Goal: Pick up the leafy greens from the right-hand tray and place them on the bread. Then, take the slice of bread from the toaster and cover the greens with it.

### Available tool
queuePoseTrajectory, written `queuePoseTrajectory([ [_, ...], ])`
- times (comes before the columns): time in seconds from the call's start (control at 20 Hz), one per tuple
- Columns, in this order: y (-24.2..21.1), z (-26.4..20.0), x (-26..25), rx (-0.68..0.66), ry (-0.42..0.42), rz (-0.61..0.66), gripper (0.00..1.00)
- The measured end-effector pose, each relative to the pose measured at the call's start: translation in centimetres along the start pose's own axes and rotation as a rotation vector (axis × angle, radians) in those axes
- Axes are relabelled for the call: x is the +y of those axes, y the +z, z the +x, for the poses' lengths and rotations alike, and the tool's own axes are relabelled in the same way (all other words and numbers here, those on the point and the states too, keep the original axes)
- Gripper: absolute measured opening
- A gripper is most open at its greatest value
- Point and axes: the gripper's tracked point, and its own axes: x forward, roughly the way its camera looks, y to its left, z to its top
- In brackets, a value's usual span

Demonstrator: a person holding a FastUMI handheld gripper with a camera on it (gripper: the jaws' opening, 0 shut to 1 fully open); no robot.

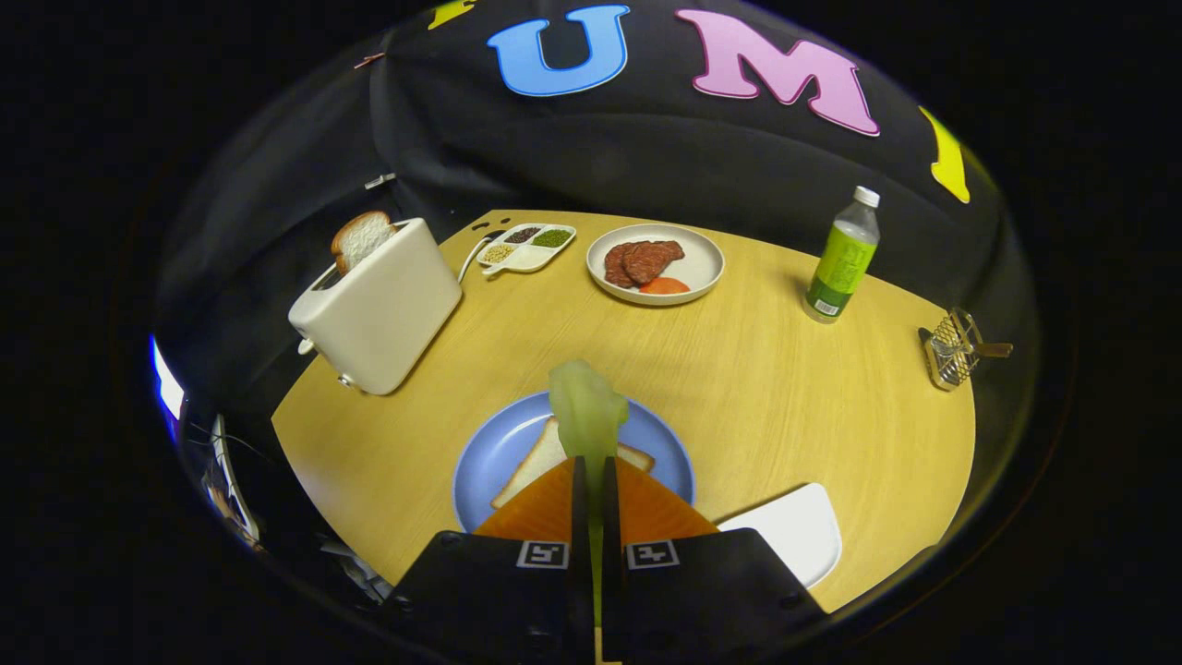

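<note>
The tongs (591, 466) are nearly closed, both fingers pressing on the pale leafy greens (587, 416), which stand up from the tips, with a thin strip of green running back down the narrow gap between them. The greens hang above the blue plate (485, 462), where a slice of bread (536, 462) lies flat just ahead of the fingers, its corners showing at either side of them.

From left to right on the wooden surface (785, 406): at 10 o'clock from the tongs, a cream toaster (383, 309) with a second bread slice (360, 238) sticking up out of its slot. At 11 o'clock, beyond the toaster, a white divided dish (526, 247) holds dark, green and pale grains in separate compartments. At 12 o'clock, a round white plate (706, 263) carries meat slices (642, 261) with a tomato slice (664, 285) touching them. At 4 o'clock, just beside the fingers, sits a white tray (794, 531). At 2 o'clock stands an upright green-labelled bottle (842, 259), and farthest right a small wire basket (951, 351).
</note>
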Motion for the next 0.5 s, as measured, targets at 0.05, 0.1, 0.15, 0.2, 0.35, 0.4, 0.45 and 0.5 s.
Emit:
queuePoseTrajectory([
  [0.05, -0.2, 0.6, 0.3, 0.015, 0.0, 0.002, 0.08],
  [0.1, -0.6, 1.1, 0.6, 0.028, 0.001, 0.005, 0.09],
  [0.15, -0.8, 1.6, 0.9, 0.04, 0.001, 0.01, 0.09],
  [0.2, -1.1, 2.1, 1.1, 0.05, -0.001, 0.012, 0.09],
  [0.35, -1.7, 3.0, 1.1, 0.075, -0.011, 0.007, 0.13],
  [0.4, -1.7, 3.3, 1.2, 0.077, -0.016, 0.006, 0.15],
  [0.45, -1.7, 3.4, 1.0, 0.08, -0.022, 0.005, 0.16],
  [0.5, -1.8, 3.6, 1.0, 0.083, -0.025, 0.008, 0.24],
])
